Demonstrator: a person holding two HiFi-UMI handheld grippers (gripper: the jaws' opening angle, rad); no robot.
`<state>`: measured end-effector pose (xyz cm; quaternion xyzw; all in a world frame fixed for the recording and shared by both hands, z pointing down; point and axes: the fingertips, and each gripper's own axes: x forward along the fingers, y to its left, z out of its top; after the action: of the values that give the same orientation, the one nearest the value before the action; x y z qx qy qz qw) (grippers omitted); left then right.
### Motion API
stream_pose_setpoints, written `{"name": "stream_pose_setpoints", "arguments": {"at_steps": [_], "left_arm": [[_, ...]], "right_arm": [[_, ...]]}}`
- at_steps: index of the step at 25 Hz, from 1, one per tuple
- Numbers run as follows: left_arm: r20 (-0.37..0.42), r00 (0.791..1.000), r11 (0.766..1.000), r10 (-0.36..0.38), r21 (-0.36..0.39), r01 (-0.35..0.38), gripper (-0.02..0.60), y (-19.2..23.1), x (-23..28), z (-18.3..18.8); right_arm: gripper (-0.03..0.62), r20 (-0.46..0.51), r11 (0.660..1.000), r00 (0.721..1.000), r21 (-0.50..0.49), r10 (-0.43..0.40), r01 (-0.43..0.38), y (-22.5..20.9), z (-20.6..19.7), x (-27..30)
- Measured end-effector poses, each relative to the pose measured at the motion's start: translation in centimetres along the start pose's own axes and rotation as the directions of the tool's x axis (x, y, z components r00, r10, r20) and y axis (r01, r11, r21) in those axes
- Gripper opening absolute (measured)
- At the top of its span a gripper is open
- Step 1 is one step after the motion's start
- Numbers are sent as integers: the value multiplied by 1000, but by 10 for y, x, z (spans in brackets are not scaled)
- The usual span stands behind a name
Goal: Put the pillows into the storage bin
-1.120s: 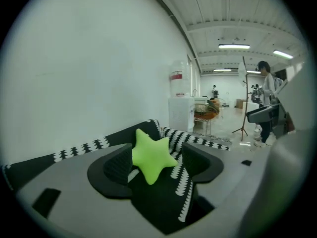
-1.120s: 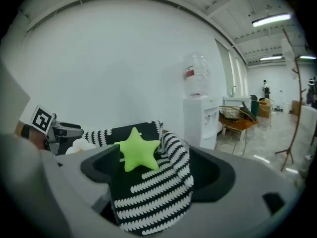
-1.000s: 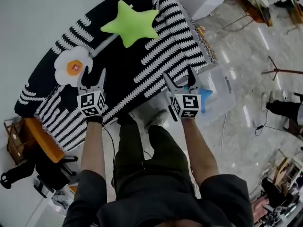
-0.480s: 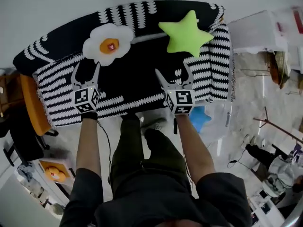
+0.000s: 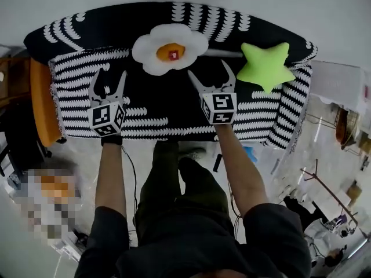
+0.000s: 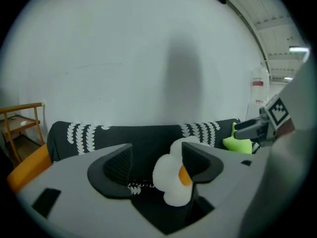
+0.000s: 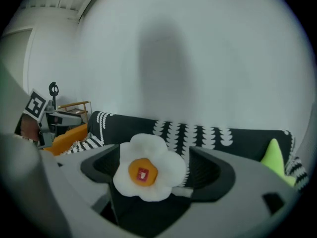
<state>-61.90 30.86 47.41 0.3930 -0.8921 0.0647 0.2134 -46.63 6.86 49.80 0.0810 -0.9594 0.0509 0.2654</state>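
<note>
Pillows lie untouched on the sofa [image 5: 75,80], and neither tool has hold of one. The left tool [image 5: 110,74] has its jaws spread wide with nothing gripped; it hangs over the striped seat, left of the egg pillow [image 5: 170,48]. In the left gripper view that pillow shows in the gap between the jaws but lies farther off, against the black backrest, and the jaw on that view's right covers part of it. The right tool [image 5: 207,69] is likewise spread and empty, held above the dark middle of the seat just below the egg pillow. The right gripper view frames the pillow between the open jaws without contact.

The star pillow [image 5: 265,65] leans at the sofa's right end, well apart from both tools. In the left gripper view the right tool cuts across it, and the right gripper view shows only one green point. An orange thing [image 5: 40,103] stands at the sofa's left end; what it is cannot be told. A scrap of blue [image 5: 248,153] on the floor beside the right forearm is mostly hidden.
</note>
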Motion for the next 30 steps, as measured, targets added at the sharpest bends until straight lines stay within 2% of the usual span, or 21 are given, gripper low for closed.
{"name": "stream_pose_setpoints", "arguments": {"at_steps": [9, 18, 23, 26, 30], "left_arm": [[-39, 999, 999, 27, -36, -28, 314, 37, 4, -24], [-100, 993, 996, 64, -59, -70, 314, 76, -2, -61], [-128, 990, 995, 64, -67, -73, 314, 81, -5, -79], [-133, 989, 995, 63, -71, -73, 314, 81, -3, -83], [-133, 990, 997, 45, -58, -53, 314, 72, 0, -78]], "right_arm": [[436, -78, 997, 995, -51, 60, -64, 20, -4, 130], [434, -137, 993, 990, -107, 33, -48, 26, -18, 212], [390, -119, 989, 993, -151, -22, 4, 24, -21, 221], [358, -106, 987, 994, -158, -21, 4, 25, -16, 219], [215, -104, 980, 995, -200, -9, -12, 31, -13, 210]]}}
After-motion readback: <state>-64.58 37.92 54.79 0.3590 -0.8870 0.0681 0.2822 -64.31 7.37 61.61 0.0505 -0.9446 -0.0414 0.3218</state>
